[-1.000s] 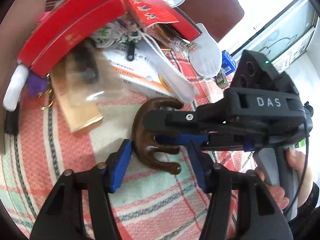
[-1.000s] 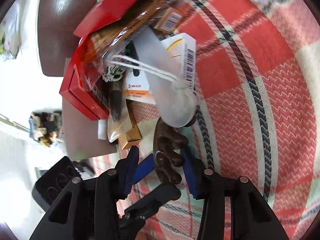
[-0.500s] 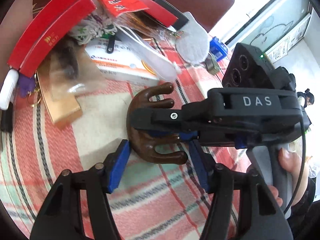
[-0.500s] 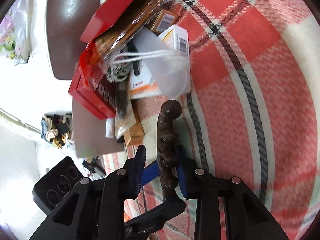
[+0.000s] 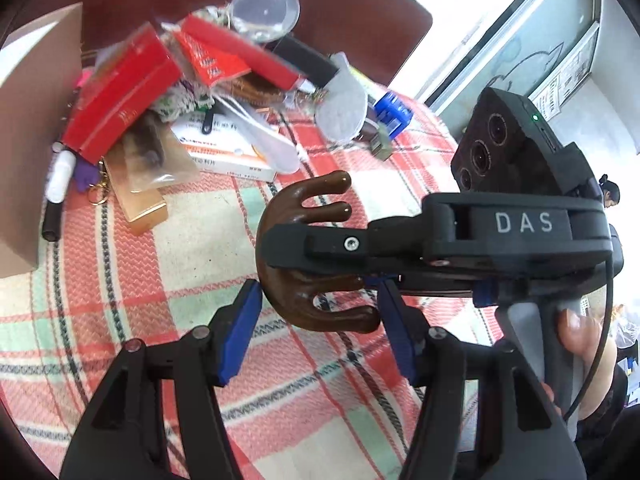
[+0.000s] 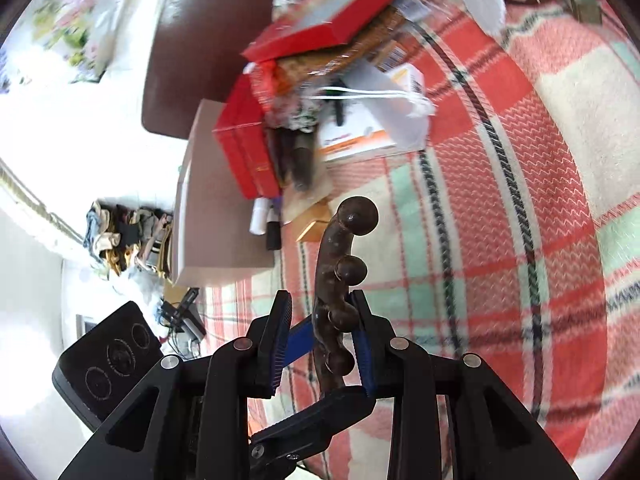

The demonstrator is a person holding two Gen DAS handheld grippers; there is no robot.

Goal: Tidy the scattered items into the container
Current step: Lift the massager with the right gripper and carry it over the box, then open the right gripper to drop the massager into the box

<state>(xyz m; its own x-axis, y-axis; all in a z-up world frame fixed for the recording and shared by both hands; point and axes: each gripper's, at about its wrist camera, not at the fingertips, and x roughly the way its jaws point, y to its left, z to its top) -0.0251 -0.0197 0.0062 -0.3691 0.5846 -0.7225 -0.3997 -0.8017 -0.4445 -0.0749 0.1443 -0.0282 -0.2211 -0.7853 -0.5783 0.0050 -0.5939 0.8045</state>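
Above the plaid cloth (image 6: 520, 240), right gripper (image 6: 320, 340) clamped the wooden massager (image 6: 340, 280), lifted clear; left gripper (image 5: 320, 336) gaped empty. Next: carry to cardboard box (image 6: 216, 216).

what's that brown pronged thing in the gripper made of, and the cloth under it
Brown pronged massager: looks like dark varnished wood, given its glossy highlights and rounded knobs, though moulded plastic is possible. Plaid cloth: woven textile, matte, with a visible zigzag weave in red, cream and green checks.

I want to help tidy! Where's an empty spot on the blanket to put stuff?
Free: the plaid blanket between the cardboard box and the brown wooden massager. Crowded: the far pile around the red boxes and white medicine box.
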